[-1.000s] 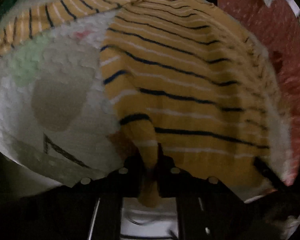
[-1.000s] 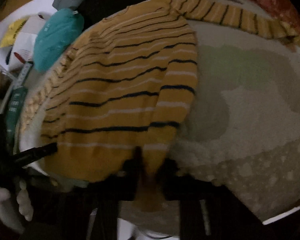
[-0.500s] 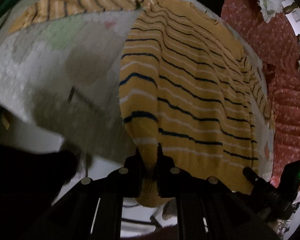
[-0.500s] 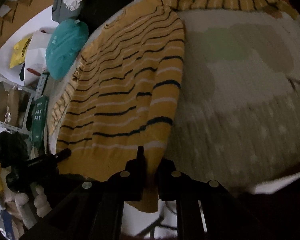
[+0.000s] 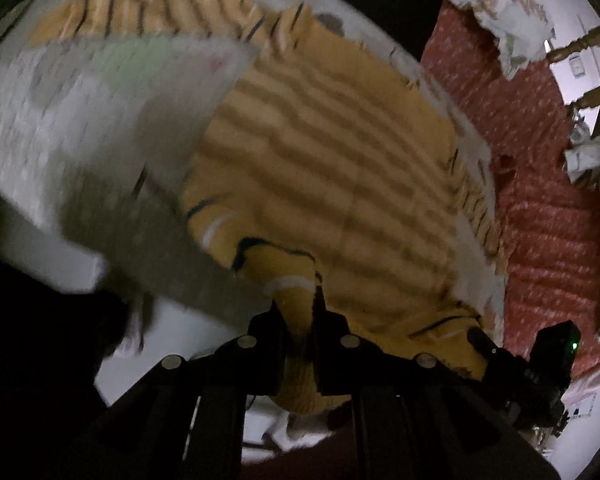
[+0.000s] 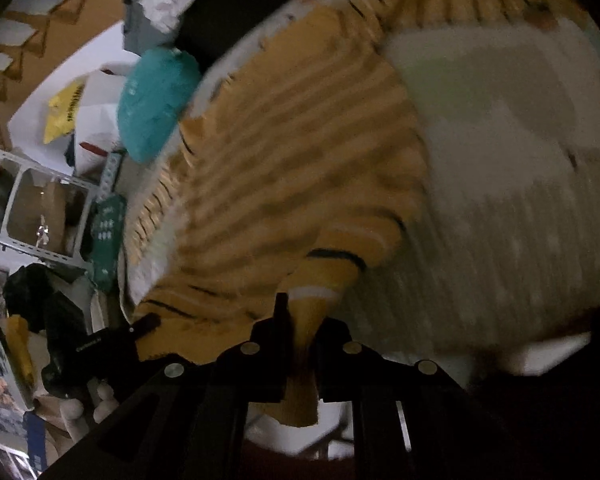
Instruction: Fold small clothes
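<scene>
1. One sweater (image 5: pixel 340 168): yellow knit with thin dark and white stripes, spread over a pale, nubbly, patterned cover (image 5: pixel 72 120) on the tabletop, with one sleeve stretched out along its far edge.
2. Two tongs, both black with round silver bolts. The left tongs (image 5: pixel 296 312) are clamped tight on a bunched corner of the sweater's hem; the right tongs (image 6: pixel 300 320) pinch the opposite hem corner the same way.
3. Both tongs tilt steeply downward, and the hem rises off the cover into each pair, a tongue of knit hanging behind the fingers.
4. One teal plush cushion (image 6: pixel 156 100) lies just beyond the sweater's shoulder.
5. A red speckled cloth (image 5: pixel 540 208) lies beside the cover.
6. Both views are motion-blurred.
</scene>
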Motion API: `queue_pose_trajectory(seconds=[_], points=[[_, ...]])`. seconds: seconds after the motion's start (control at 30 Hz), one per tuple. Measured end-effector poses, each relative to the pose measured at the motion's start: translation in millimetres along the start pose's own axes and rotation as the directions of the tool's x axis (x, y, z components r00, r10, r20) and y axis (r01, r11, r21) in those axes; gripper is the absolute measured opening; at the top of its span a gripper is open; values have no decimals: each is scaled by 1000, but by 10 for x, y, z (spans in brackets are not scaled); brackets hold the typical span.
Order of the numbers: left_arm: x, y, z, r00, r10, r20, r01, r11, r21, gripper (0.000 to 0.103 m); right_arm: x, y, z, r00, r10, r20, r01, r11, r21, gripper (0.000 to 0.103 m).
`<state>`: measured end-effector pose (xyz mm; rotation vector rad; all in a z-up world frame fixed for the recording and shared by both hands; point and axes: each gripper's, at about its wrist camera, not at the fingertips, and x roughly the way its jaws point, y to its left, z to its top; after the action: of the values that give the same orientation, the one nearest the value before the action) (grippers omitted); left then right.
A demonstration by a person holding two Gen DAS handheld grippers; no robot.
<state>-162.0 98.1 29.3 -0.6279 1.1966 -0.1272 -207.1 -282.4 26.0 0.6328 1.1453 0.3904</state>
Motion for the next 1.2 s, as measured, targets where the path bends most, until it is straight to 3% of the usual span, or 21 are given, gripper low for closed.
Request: queue_pose_trajectory(seconds=[0.2, 0.27, 0.4, 0.53, 0.6, 0.7, 0.77, 0.8, 0.9, 1.0, 1.1, 1.2], points=[[126, -232, 525, 997, 12, 70, -13, 1000, 13, 10, 101, 194, 485, 998, 1, 61, 1, 999, -38, 10], [144, -232, 556, 997, 15, 76, -16, 1000, 15, 10, 131, 221, 524, 999, 8, 51, -6, 999, -44, 10], [108, -83, 344, 998, 40, 46, -42, 999, 31, 10, 180, 164, 276, 999, -14, -35, 12, 998, -58, 10], [166, 221, -69, 993, 105, -56, -104, 994, 19, 13, 248, -79, -165, 981, -50, -187, 46, 999, -27, 15], [139, 344, -231, 990, 107, -89, -107, 994, 5, 16, 113, -236, -207, 982, -43, -186, 46, 999, 16, 16], [-4, 387, -327, 992, 105, -67, -105, 994, 10, 18, -291, -523, 64, 997, -56, -61, 63, 992, 111, 23], [-132, 338, -314, 994, 104, -28, -103, 994, 22, 21, -629, -800, 387, 990, -125, 71, 111, 977, 180, 48], [-209, 296, -287, 995, 101, -1, -101, 994, 31, 27, -761, -944, 546, 977, -167, 130, 137, 968, 212, 53], [-376, 145, -228, 995, 78, 55, -80, 996, 42, 34, -1093, -1669, 1109, 900, -319, 298, 186, 897, 400, 56], [-468, -16, -193, 995, 64, 76, -67, 997, 46, 36, -1219, -2306, 1375, 857, -361, 367, 89, 806, 585, 57], [-491, -120, -141, 993, 75, 92, -81, 995, 58, 41, -1137, -2828, 1504, 856, -304, 419, -93, 706, 702, 58], [-399, -214, -21, 990, 112, 90, -117, 991, 63, 42, -1019, -2990, 1617, 847, -279, 452, -156, 683, 714, 58]])
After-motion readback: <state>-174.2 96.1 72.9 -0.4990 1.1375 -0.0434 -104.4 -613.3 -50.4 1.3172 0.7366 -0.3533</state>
